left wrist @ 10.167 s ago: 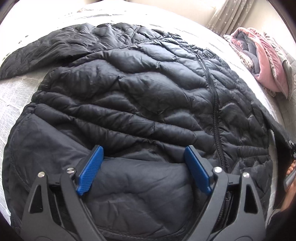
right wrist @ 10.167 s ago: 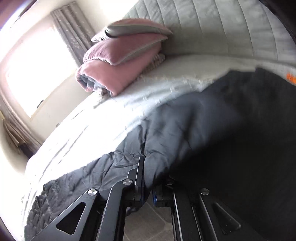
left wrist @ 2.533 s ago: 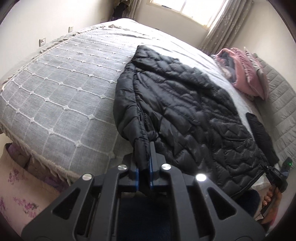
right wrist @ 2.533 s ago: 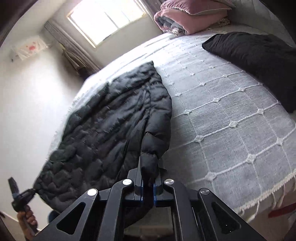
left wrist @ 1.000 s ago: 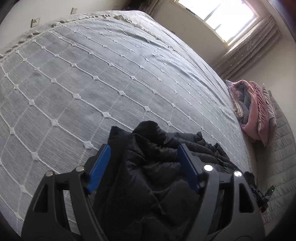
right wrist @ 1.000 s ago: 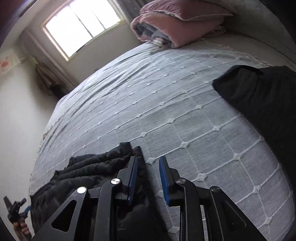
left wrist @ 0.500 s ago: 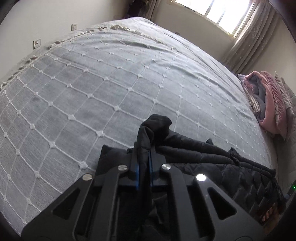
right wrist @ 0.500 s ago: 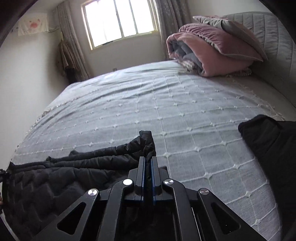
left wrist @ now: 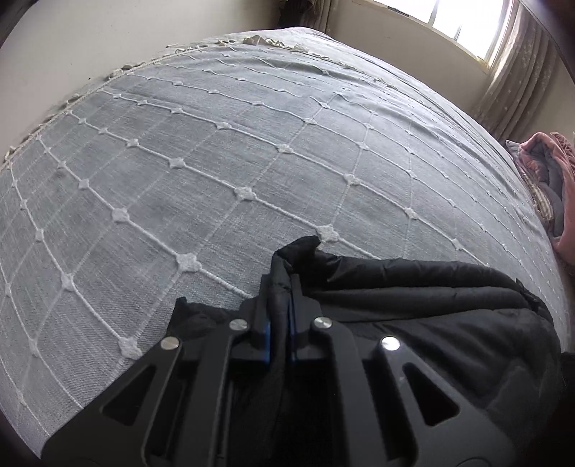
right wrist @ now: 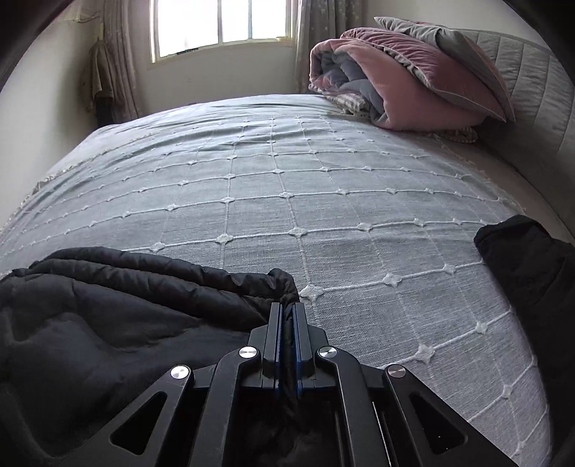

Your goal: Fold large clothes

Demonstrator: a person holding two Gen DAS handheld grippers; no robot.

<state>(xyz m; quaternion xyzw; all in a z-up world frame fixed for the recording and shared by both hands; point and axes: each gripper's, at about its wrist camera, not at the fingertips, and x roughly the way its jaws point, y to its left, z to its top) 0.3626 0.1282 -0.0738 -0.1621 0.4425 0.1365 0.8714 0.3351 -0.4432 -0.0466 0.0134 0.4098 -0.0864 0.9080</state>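
Observation:
A black quilted puffer jacket (left wrist: pixel 413 298) lies bunched on the grey bedspread (left wrist: pixel 215 172). My left gripper (left wrist: pixel 280 287) is shut on a corner of the jacket's edge, with fabric standing up between the blue pads. In the right wrist view the same jacket (right wrist: pixel 107 305) spreads to the lower left, and my right gripper (right wrist: pixel 286 312) is shut on its other corner, a thin fold pinched between the pads. Both corners sit low over the bedspread (right wrist: pixel 287 201). The jacket's near part is hidden under the gripper bodies.
A folded pink and grey quilt with a pillow (right wrist: pixel 406 79) lies at the head of the bed, also at the right edge (left wrist: pixel 553 194). Another black garment (right wrist: pixel 532 258) rests at the right. A window (right wrist: pixel 222 25) and curtains stand beyond the bed.
Both grippers went from open around the jacket's corners to shut on them. Since then they have sunk closer to the bedspread and moved forward across it with the fabric.

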